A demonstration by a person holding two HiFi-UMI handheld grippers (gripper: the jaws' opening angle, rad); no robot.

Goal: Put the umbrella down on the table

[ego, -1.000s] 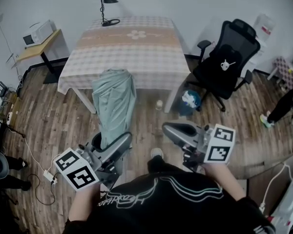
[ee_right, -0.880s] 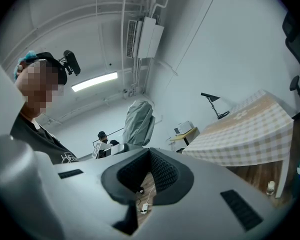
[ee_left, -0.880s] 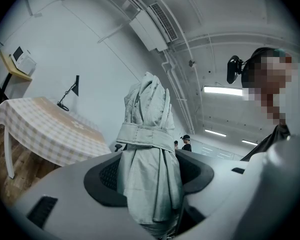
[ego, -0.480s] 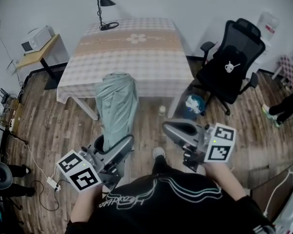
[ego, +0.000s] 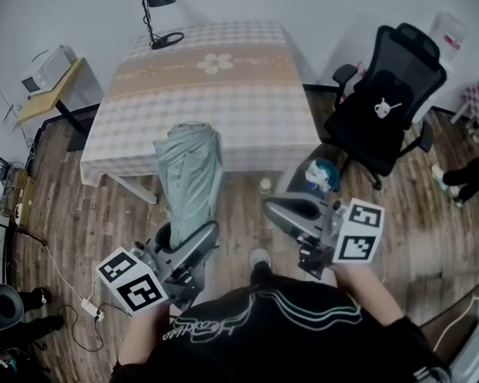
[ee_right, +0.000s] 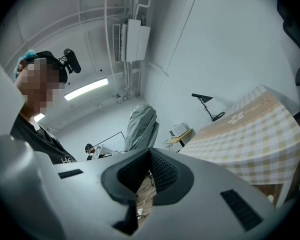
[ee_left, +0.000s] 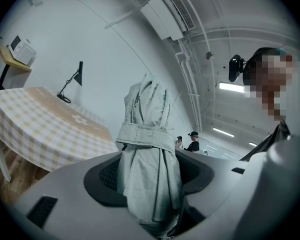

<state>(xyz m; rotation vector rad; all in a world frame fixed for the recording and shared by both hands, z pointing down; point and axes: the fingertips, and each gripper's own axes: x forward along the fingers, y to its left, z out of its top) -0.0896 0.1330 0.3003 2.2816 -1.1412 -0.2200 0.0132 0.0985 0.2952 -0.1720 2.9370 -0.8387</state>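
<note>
Gripping the folded grey-green umbrella (ego: pixel 189 174) near its lower end, the left gripper (ego: pixel 182 236) has its fingers (ee_left: pixel 65 194) spread wide, with the pads pressed on both sides of the cloth bundle just below the wrap strap (ee_left: pixel 145 136). The umbrella is held upright in the air at about 11 o'clock from the person. In the head view its top shows against the near edge of the table (ego: pixel 207 94), and nothing of it rests there. The table, under a checked cloth, lies at 12 o'clock, with a black lamp (ego: pixel 148 6) at its far corner towards 11 o'clock. A black office chair (ego: pixel 387 106) stands at 2 o'clock on the wooden floor (ego: pixel 88 214). The right gripper (ego: pixel 273 208) is at 1 o'clock, well apart from the umbrella. Its fingers (ee_right: pixel 165 171) are brought together at the tips and hold nothing.
</note>
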